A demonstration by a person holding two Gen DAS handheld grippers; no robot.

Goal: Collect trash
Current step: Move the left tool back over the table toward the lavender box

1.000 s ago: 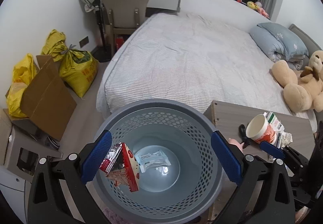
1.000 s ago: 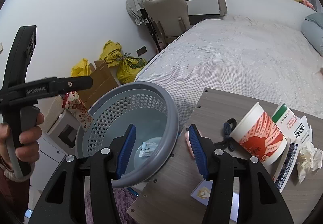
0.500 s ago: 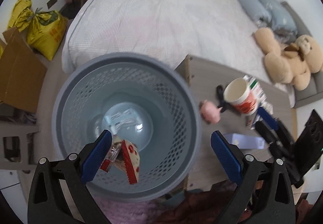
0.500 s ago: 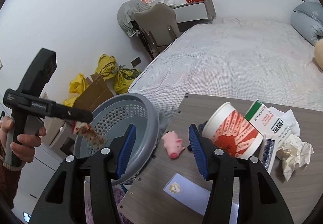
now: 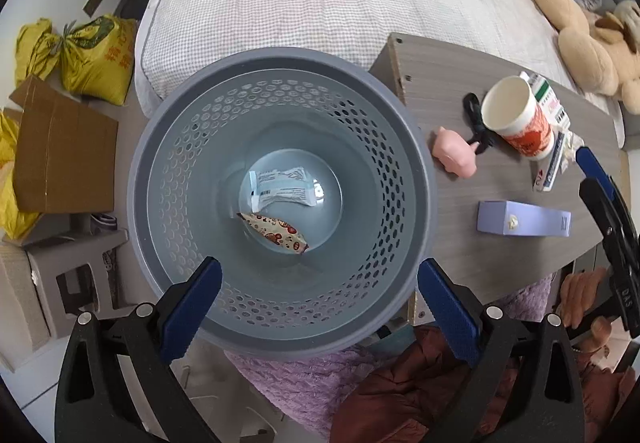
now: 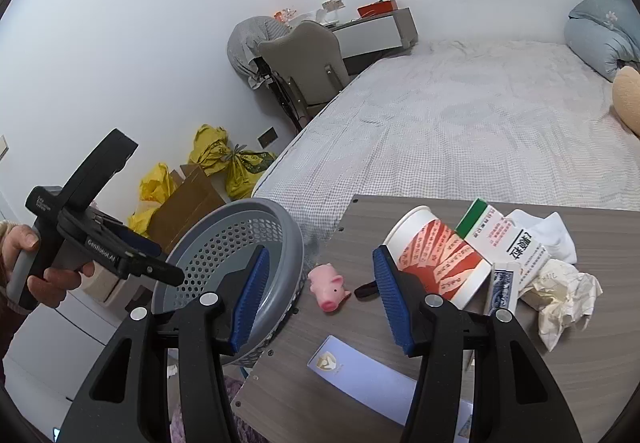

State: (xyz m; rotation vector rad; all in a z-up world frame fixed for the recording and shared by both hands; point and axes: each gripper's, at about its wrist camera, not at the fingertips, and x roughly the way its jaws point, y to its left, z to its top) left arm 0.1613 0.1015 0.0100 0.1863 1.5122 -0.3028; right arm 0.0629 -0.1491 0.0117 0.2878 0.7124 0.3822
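My left gripper [image 5: 316, 307] has let go: the red snack wrapper [image 5: 276, 233] that hung by its left finger a second ago now lies on the bin [image 5: 160, 163] floor, beside a white packet [image 5: 280, 185]. Its jaws gape empty over the rim. My right gripper [image 6: 318, 297] hovers spread, grasping nothing, above the table's [image 6: 560, 383] left edge near the pink pig [image 6: 328, 285]. The paper cup [image 6: 436, 259] hides whatever lies behind it.
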